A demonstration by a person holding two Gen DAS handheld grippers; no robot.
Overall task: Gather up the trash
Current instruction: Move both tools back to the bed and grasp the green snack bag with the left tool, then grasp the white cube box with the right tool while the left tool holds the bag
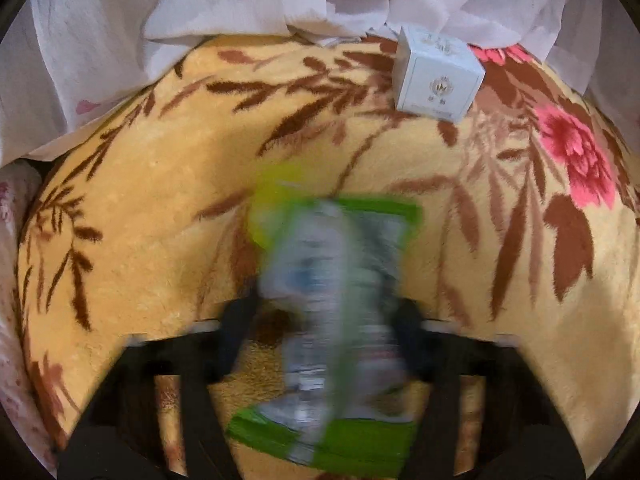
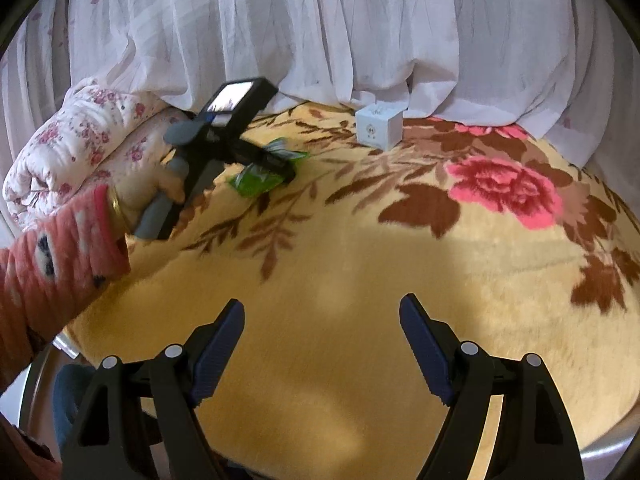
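A green and silver snack wrapper (image 1: 336, 248) lies on the yellow floral blanket (image 1: 140, 220), blurred, and fills the gap between my left gripper's (image 1: 324, 312) black fingers, which touch both of its sides. The right wrist view shows the same gripper (image 2: 280, 164) at the far left, tips down on the wrapper (image 2: 256, 180), held by a hand in a pink sleeve (image 2: 60, 248). A small white box (image 1: 438, 76) stands upright at the blanket's far edge, also in the right wrist view (image 2: 378, 128). My right gripper (image 2: 322, 320) hangs open over bare blanket, with nothing between its fingers.
A white curtain (image 2: 320, 20) hangs along the back and drapes onto the blanket (image 2: 360, 260). A rolled quilt with pink flowers (image 2: 80, 140) lies at the far left. A metal rim (image 2: 608, 444) borders the blanket at the near right.
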